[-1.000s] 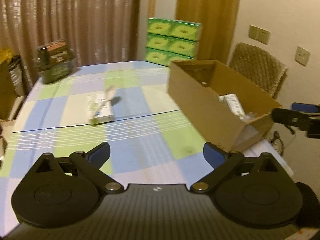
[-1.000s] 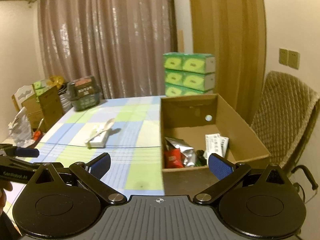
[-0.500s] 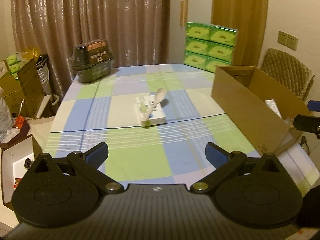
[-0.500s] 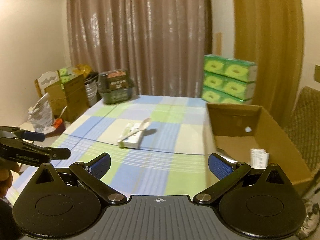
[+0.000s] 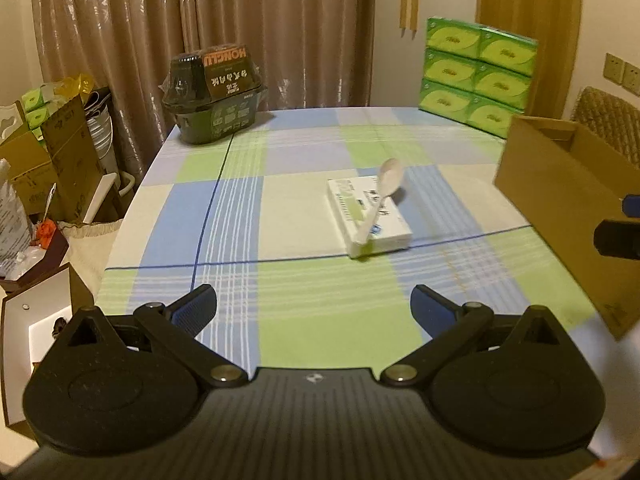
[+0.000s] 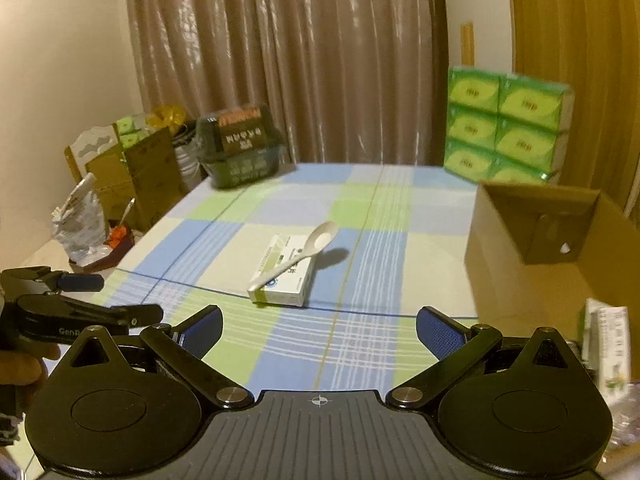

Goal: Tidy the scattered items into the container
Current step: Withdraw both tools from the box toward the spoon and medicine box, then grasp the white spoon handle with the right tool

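A table under a blue, green and cream checked cloth [image 5: 304, 216] stands before brown curtains. The left gripper [image 5: 314, 306] hovers above its near edge, fingers spread wide with nothing between them. The right gripper [image 6: 319, 330] is spread and empty too, low over the cloth. Ahead of both, mid-table, lies a white medicine box [image 5: 368, 216] with a white spoon [image 5: 382, 196] resting across its top, bowl jutting past the far end. The cardboard box [image 5: 568, 208] stands at the table's right side. Only the right wrist view shows a white packet [image 6: 608, 348] at its near end. At the far edge sit a dark basket [image 5: 214, 100] and stacked green tissue packs [image 5: 478, 76].
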